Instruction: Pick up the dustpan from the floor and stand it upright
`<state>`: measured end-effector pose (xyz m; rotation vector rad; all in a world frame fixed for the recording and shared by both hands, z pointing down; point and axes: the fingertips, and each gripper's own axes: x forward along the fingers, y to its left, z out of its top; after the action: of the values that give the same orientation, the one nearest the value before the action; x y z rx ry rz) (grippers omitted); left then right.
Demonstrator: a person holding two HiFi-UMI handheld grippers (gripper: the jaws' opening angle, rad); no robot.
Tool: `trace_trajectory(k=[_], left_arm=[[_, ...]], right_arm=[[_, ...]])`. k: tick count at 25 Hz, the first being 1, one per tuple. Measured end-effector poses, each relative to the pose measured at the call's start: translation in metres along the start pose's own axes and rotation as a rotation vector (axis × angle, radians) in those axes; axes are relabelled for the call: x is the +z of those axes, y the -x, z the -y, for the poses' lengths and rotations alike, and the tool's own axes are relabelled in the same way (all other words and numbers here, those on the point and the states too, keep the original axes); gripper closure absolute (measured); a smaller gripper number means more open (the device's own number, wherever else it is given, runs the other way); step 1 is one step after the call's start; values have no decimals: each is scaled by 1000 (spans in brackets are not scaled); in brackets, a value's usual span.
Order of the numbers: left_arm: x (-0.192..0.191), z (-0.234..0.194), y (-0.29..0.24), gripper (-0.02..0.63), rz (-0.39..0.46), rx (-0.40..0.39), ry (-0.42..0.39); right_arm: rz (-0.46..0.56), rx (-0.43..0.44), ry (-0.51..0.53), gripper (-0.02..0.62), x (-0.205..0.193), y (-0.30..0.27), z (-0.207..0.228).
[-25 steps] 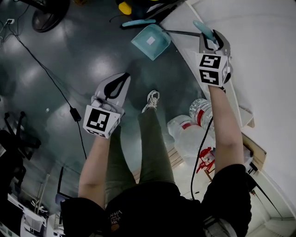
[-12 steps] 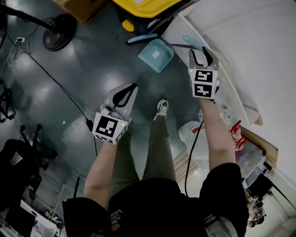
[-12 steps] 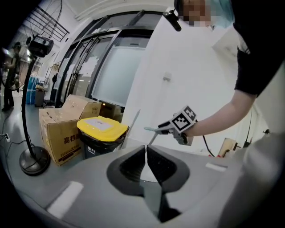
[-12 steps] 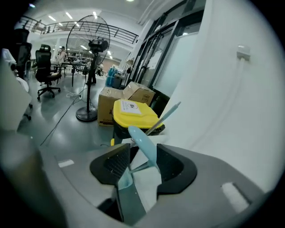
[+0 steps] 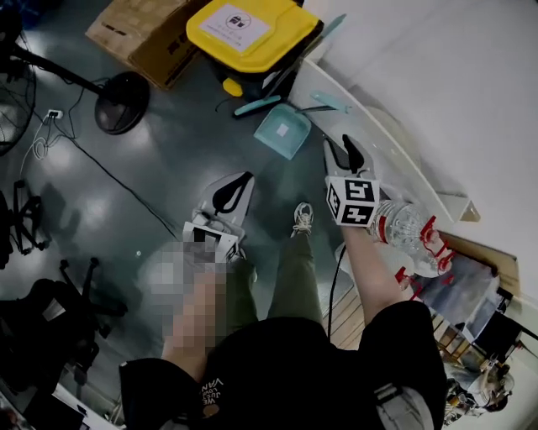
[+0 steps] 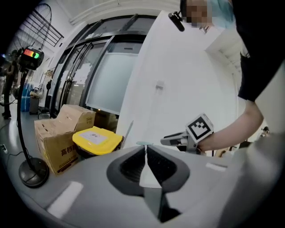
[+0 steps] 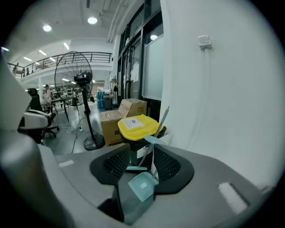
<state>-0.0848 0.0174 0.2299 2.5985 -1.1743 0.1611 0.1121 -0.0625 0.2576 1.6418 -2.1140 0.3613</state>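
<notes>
My right gripper (image 5: 345, 151) was at the top of the dustpan's handle (image 5: 330, 102) a second ago. Now its jaws have just been opening and stand wide apart, with nothing between them, and it is drawn back. The dustpan (image 5: 283, 131) stands ahead of it, apart from the tips, pan down on the floor (image 5: 168, 134), handle up against the white wall (image 5: 437, 76). My left gripper (image 5: 241, 180) is unchanged, jaws together and empty, dustpan ahead to its right

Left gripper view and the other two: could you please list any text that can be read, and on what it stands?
"高档", rest blurred: cardboard box.
On the yellow lid, white label: too small to read.
On the dustpan, white sticker: too small to read.
On the black shirt, print: blurred.
</notes>
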Motion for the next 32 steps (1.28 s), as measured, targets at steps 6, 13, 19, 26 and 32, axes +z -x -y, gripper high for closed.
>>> trace_trajectory(k=[6, 13, 19, 26, 32], left_arm=[[34, 20, 12, 540, 28, -41, -30], [72, 45, 38, 540, 65, -86, -78], [95, 61, 66, 540, 95, -116, -103], [117, 76, 108, 541, 127, -134, -127], [119, 79, 150, 543, 153, -109, -128]], right_arm=[[78, 8, -136, 436, 18, 63, -26], [169, 13, -218, 439, 45, 130, -45], [245, -2, -242, 524, 65, 185, -57], [286, 32, -261, 592, 74, 237, -88], [279, 74, -241, 592, 68, 265, -116]])
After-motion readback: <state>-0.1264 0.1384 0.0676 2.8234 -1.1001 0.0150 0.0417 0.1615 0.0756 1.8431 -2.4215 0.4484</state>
